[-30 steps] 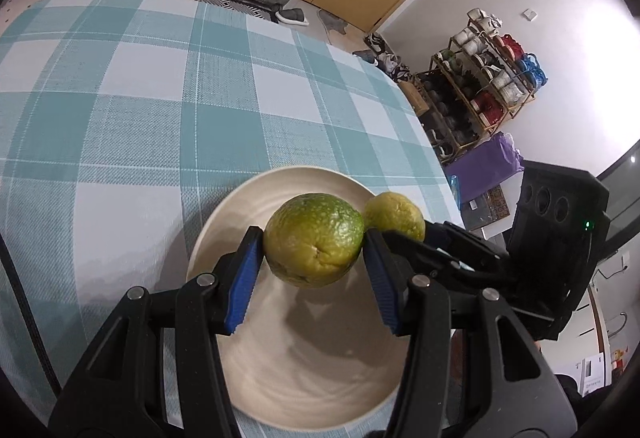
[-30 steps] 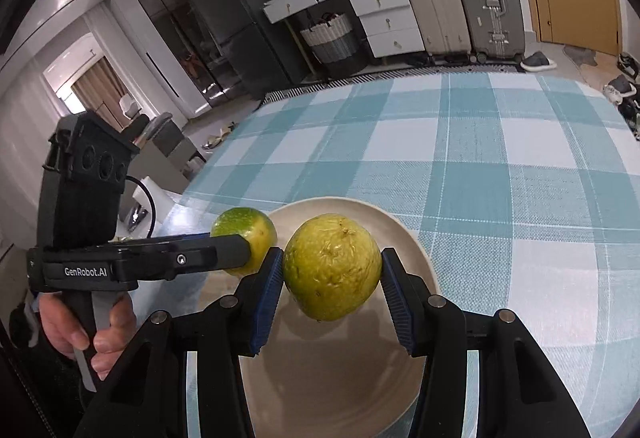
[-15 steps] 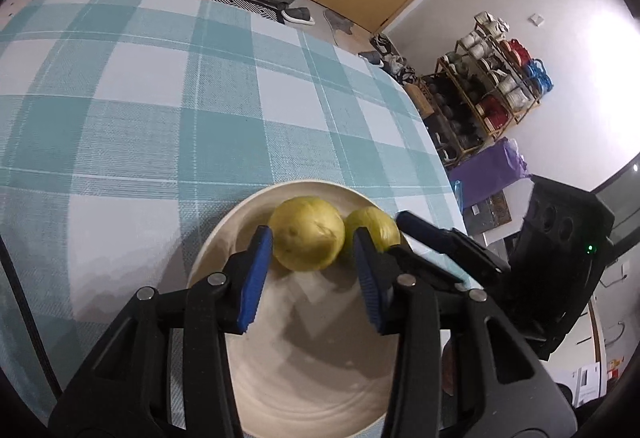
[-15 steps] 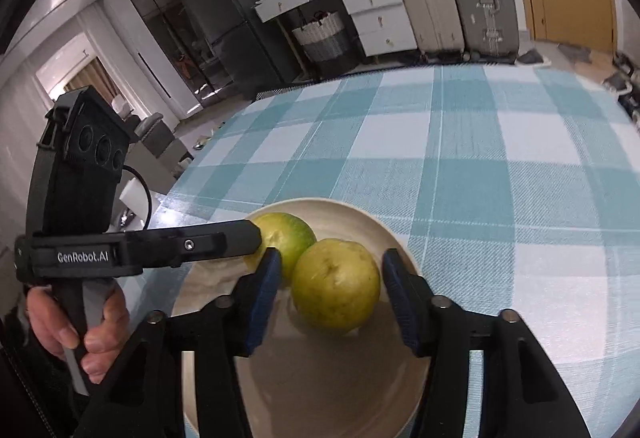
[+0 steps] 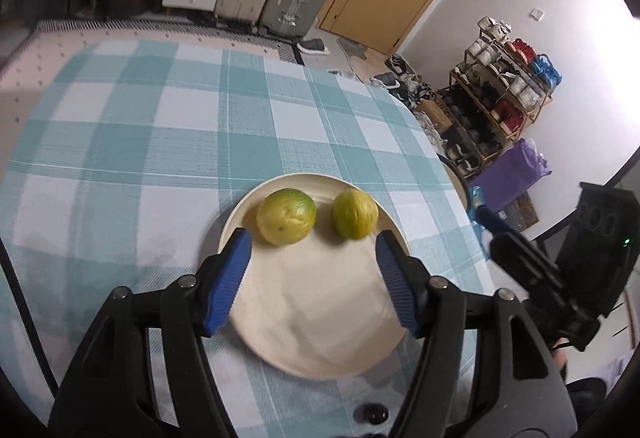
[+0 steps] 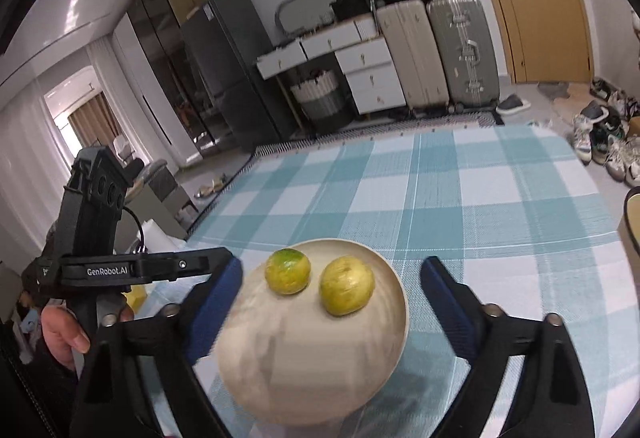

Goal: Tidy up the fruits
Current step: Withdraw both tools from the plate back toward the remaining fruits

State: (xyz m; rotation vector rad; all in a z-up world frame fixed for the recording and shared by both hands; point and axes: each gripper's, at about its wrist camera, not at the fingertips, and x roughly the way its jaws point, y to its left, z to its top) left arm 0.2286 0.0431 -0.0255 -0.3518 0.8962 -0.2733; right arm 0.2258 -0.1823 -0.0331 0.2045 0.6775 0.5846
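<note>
Both fruits now lie on the round cream-coloured plate (image 5: 320, 318), which sits on the teal-and-white checked tablecloth (image 5: 160, 142), so the placing step looks finished and the release is in hand. By this reading, the next move calls for pulling both grippers up and clear without nudging either fruit, then looking for any further fruit to sort; none shows on the cloth in these views.

On the left of the plate's far half rests the larger yellow-green round citrus fruit (image 5: 285, 217). Just beside it to the right, apart by a narrow gap, lies the smaller green-yellow round citrus fruit (image 5: 354, 214).

The left gripper (image 5: 314, 274), with black arms and blue ribbed pads, has just been opening. Its jaws stand moderately wide, short of the fruits, with nothing between them and touching nothing.

The right gripper (image 6: 332, 302) has likewise just been opening. Its jaws stand very wide above the plate, with only bare plate between the pads, and they hold nothing.
</note>
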